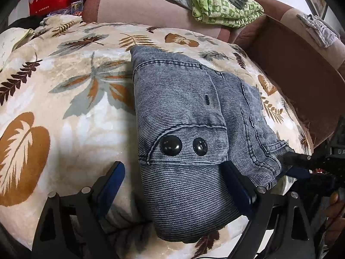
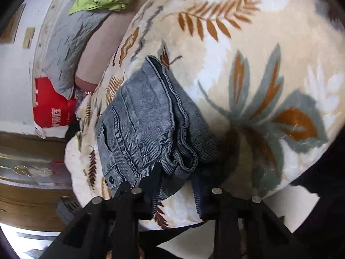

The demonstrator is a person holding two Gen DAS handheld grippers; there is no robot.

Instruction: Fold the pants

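Your left gripper gapes empty astride the near end of the folded pants, whose length runs straight ahead, while your right gripper seemingly grips their hems.

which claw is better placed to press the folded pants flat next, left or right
Probably left. The left claw is open and straddles the near end of the folded pants, just below the two black buttons. The right claw sits only at the bundle's hem corner, off to one side.
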